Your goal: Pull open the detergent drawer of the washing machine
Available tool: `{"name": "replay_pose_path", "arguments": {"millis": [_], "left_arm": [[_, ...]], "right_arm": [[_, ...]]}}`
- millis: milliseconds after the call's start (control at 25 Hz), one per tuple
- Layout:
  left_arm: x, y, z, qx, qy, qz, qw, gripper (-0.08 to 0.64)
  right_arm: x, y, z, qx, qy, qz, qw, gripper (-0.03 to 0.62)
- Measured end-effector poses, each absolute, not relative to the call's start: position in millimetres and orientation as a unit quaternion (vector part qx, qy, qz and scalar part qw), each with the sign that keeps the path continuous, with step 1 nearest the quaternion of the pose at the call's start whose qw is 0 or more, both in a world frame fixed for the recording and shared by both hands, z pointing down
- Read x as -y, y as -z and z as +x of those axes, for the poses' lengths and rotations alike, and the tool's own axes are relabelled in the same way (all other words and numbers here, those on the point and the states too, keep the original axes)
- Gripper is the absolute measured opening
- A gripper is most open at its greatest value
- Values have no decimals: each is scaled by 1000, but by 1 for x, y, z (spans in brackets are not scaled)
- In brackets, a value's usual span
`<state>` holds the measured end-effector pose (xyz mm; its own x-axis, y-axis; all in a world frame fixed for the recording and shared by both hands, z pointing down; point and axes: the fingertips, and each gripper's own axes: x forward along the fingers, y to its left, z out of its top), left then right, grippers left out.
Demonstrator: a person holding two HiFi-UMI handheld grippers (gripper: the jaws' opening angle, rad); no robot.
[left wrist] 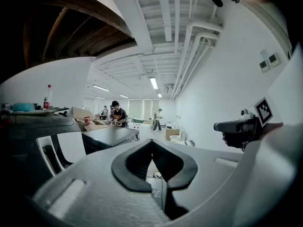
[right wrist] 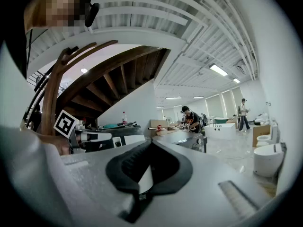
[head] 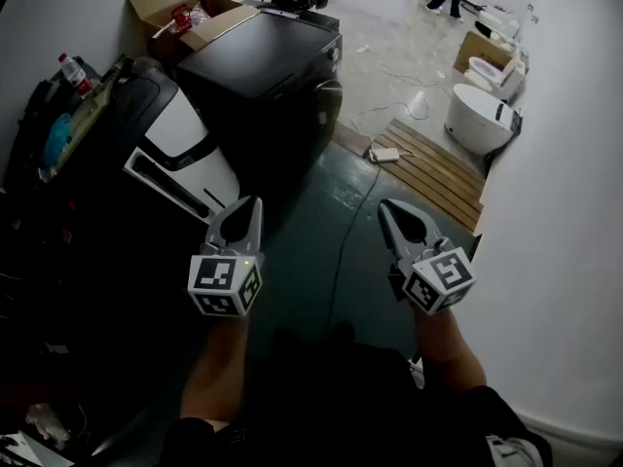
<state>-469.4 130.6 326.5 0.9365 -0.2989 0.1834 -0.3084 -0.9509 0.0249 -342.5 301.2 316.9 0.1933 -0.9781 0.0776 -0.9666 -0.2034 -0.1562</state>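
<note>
The washing machine stands at the left of the head view, black on top with a slanted white front panel. A long dark slot runs along that panel; in the left gripper view the panel and its dark slot lie at the lower left. My left gripper is shut and empty, a little right of the panel and not touching it. My right gripper is also shut and empty, over the dark floor. Each gripper shows in the other's view: the right gripper and the left gripper.
A black box-shaped machine stands behind the washer, with an open cardboard box beyond it. A bottle rests on clutter at the left. A cable crosses the floor toward a wooden pallet. A white wall is at right.
</note>
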Motion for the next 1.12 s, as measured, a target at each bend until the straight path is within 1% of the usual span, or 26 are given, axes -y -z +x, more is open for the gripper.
{"name": "replay_pose_path", "arguments": {"millis": [200,440,680,840,1120], "left_arm": [[-139,-332,-459,159,-94,982,30,11],[-158,-330,-442,155,-96,983,23,11],[-200,-329,-419,140,-92,986,21,11],[-229,-335,-409,122,-95,988,19,11],[-255,-366,-398,107,-127,986,30,11]], "right_arm": [[-316,-324,-326,-615,76,-784,39,2],[-341,-323,-310,-601,75,-793,59,2],[-386,-327,-298,-598,79,-795,72,3],[-402,-347,-301,-620,124,-770,85,3],[-429,-390,-304,-615,172,-766,75,3]]}}
